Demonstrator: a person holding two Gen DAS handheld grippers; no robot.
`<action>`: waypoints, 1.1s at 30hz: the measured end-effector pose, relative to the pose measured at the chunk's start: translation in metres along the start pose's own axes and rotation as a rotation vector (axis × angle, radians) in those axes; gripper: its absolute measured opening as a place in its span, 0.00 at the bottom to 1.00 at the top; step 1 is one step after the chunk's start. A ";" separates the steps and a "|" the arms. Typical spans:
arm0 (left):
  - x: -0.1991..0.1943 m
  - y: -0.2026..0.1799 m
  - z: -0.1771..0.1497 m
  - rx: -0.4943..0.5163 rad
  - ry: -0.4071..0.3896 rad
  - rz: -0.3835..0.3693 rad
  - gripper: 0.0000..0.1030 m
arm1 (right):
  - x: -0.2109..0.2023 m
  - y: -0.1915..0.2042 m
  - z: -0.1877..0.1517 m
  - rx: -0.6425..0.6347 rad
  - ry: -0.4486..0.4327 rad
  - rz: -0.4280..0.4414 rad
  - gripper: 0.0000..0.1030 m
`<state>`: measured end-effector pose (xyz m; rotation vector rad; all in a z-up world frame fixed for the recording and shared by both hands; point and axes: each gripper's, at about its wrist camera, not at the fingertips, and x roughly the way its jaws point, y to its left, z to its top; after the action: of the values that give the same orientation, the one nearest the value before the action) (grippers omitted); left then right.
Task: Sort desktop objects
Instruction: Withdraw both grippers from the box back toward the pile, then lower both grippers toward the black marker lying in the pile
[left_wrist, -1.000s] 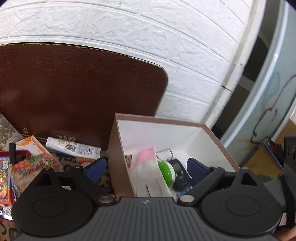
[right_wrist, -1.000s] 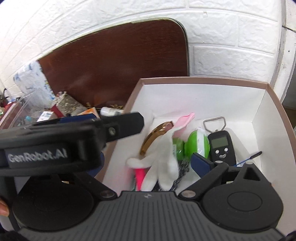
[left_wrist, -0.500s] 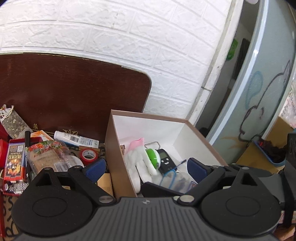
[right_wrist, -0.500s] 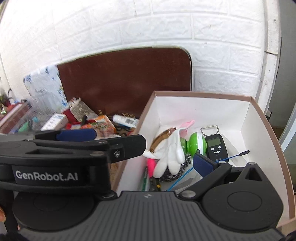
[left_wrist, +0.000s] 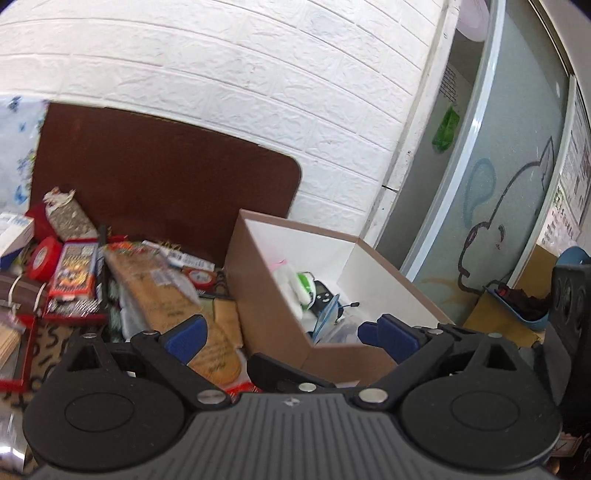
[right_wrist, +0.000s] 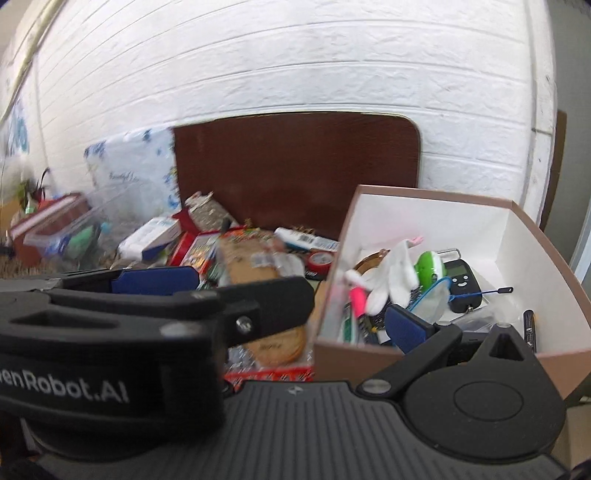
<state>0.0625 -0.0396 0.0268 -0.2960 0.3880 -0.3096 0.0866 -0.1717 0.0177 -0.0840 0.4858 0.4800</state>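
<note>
An open brown box (left_wrist: 266, 284) (right_wrist: 332, 295) with white inner walls stands on the right of the desk. In it lie a white glove (right_wrist: 391, 277), a green round thing (right_wrist: 428, 266), a black hand scale (right_wrist: 461, 277), a pink item (right_wrist: 356, 299) and a black marker (right_wrist: 529, 325). Left of the box lies a clutter with a tan biscuit pack (left_wrist: 173, 295) (right_wrist: 258, 269), a red tape roll (left_wrist: 46, 256) and a barcoded tube (right_wrist: 306, 240). My left gripper (left_wrist: 286, 336) (right_wrist: 255, 284) is open and empty, straddling the box's near left corner. My right gripper (right_wrist: 291, 328) is open, with its left finger hidden behind the left gripper.
A dark brown board (left_wrist: 166, 177) leans on the white brick wall. A floral package (right_wrist: 129, 166) and a clear plastic tub (right_wrist: 62, 232) stand far left. A glass door (left_wrist: 498, 184), a blue bowl (left_wrist: 517, 306) and a black speaker (left_wrist: 572, 295) are to the right.
Both grippers have drawn back and risen away from the box, so more of the desk clutter shows. The box contents look unchanged. Both grippers stay open.
</note>
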 end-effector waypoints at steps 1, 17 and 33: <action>-0.005 0.004 -0.005 -0.008 0.002 0.004 0.98 | -0.001 0.007 -0.005 -0.008 0.000 0.002 0.98; -0.044 0.087 -0.052 -0.122 0.083 0.175 0.98 | 0.031 0.079 -0.058 -0.026 0.109 0.149 0.98; 0.003 0.139 -0.039 -0.177 0.161 0.164 0.69 | 0.090 0.092 -0.061 -0.016 0.194 0.219 0.78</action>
<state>0.0819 0.0772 -0.0560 -0.4116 0.5962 -0.1379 0.0873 -0.0633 -0.0755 -0.0935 0.6855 0.6940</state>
